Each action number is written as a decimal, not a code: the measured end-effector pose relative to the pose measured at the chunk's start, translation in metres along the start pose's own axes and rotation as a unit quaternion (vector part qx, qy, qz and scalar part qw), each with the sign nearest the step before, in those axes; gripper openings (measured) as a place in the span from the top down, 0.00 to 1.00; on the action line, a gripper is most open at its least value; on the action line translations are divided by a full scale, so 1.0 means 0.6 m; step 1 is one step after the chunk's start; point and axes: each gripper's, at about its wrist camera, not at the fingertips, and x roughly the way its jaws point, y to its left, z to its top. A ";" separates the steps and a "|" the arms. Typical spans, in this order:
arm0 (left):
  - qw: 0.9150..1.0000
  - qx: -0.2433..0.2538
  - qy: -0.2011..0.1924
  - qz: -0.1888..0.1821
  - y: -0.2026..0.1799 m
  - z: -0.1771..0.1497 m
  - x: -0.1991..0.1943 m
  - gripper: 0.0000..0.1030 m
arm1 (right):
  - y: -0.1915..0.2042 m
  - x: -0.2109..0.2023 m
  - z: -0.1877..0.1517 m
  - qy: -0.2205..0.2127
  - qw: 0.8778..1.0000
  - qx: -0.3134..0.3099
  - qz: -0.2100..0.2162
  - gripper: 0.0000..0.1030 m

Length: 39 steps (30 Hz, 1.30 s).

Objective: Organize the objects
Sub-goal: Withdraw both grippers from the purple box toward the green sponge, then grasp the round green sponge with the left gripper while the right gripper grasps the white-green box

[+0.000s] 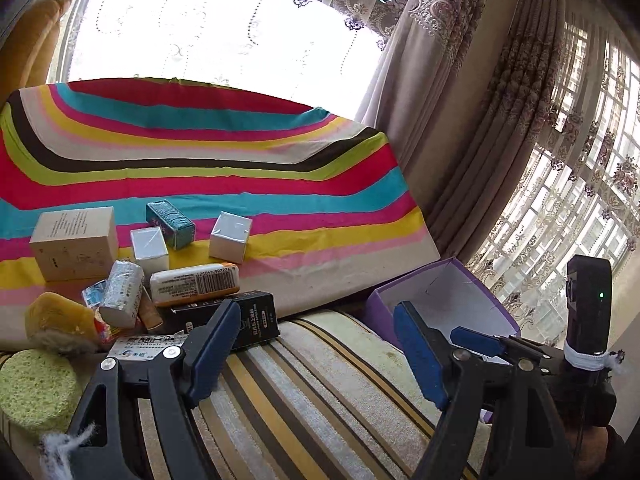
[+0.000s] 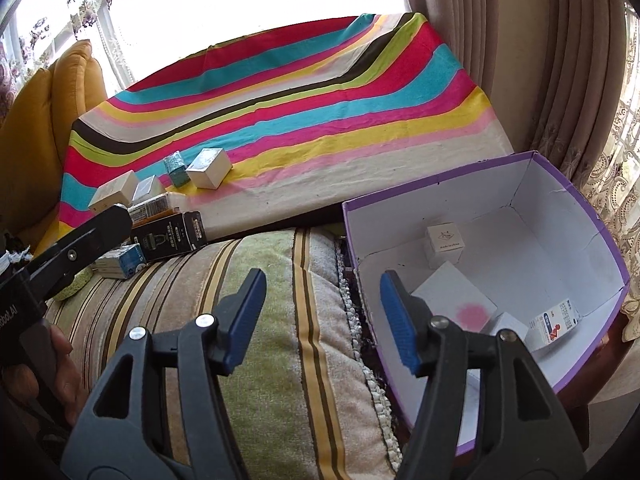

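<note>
A heap of small packages lies at the left: a beige carton (image 1: 74, 242), a teal box (image 1: 170, 223), two silver-white cubes (image 1: 230, 237), a barcoded white pack (image 1: 195, 285) and a black box (image 1: 244, 316). My left gripper (image 1: 318, 350) is open and empty, just right of the black box. A purple box (image 2: 568, 240) with a white inside holds several small white boxes (image 2: 443, 245). My right gripper (image 2: 322, 320) is open and empty over the box's left wall. The black box also shows in the right wrist view (image 2: 170, 234).
A rainbow-striped cloth (image 1: 224, 160) covers the raised surface behind the heap. A striped cushion (image 2: 280, 320) lies under both grippers. A yellow sponge (image 1: 56, 320) and a green sponge (image 1: 36, 388) sit at the left. Curtains (image 1: 460, 120) hang at the right.
</note>
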 end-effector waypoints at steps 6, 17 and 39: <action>0.997 -0.040 -0.022 0.062 0.071 -0.016 -0.071 0.17 | 0.045 0.008 -0.006 0.009 1.000 -0.023 0.019 0.37; 0.980 -0.108 0.011 0.167 0.185 -0.067 -0.150 0.02 | 0.108 0.027 -0.008 0.025 0.997 -0.048 0.057 0.29; 0.967 -0.052 0.152 0.198 0.233 -0.046 -0.061 0.01 | 0.257 0.069 0.011 0.046 0.989 -0.103 0.100 0.18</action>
